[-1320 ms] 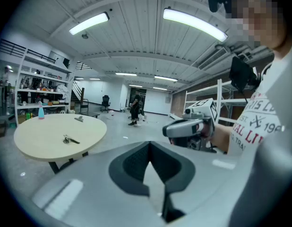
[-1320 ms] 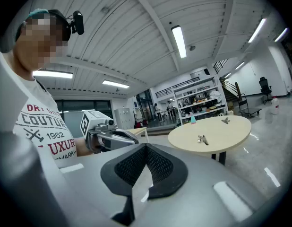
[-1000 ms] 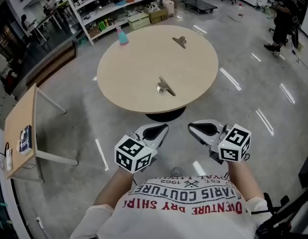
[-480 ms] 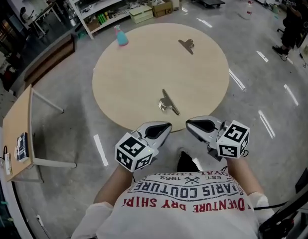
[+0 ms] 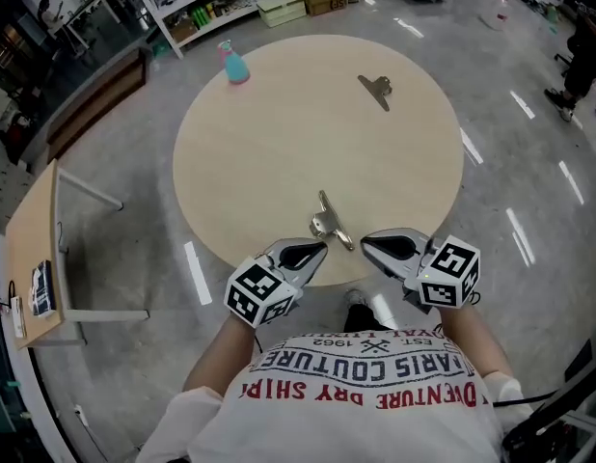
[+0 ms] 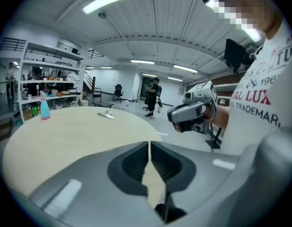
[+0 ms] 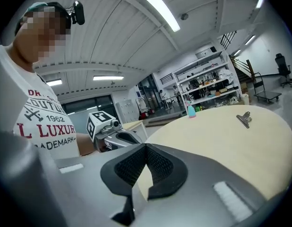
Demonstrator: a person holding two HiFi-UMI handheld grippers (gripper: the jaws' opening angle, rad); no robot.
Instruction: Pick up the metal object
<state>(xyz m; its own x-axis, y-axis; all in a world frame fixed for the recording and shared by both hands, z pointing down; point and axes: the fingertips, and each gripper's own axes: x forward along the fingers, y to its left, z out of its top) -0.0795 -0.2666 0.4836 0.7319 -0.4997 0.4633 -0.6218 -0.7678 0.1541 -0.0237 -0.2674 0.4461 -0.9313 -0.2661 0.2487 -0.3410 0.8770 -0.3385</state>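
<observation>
Both my claws are closed on nothing right now. The left gripper (image 5: 319, 249) and right gripper (image 5: 367, 243) hang side by side at the near edge of the round table (image 5: 250, 162). The metal object (image 5: 329, 222), a clip, lies on the table just past their tips, between the two. A second clip (image 5: 375, 89) sits toward the far side. The only container on the table is a spray bottle (image 5: 231, 64) at the far-left edge, teal body, pink top. Can't tell how full it is.

Grey floor (image 5: 134, 177), round table (image 5: 269, 133), shelving (image 5: 206, 3)
</observation>
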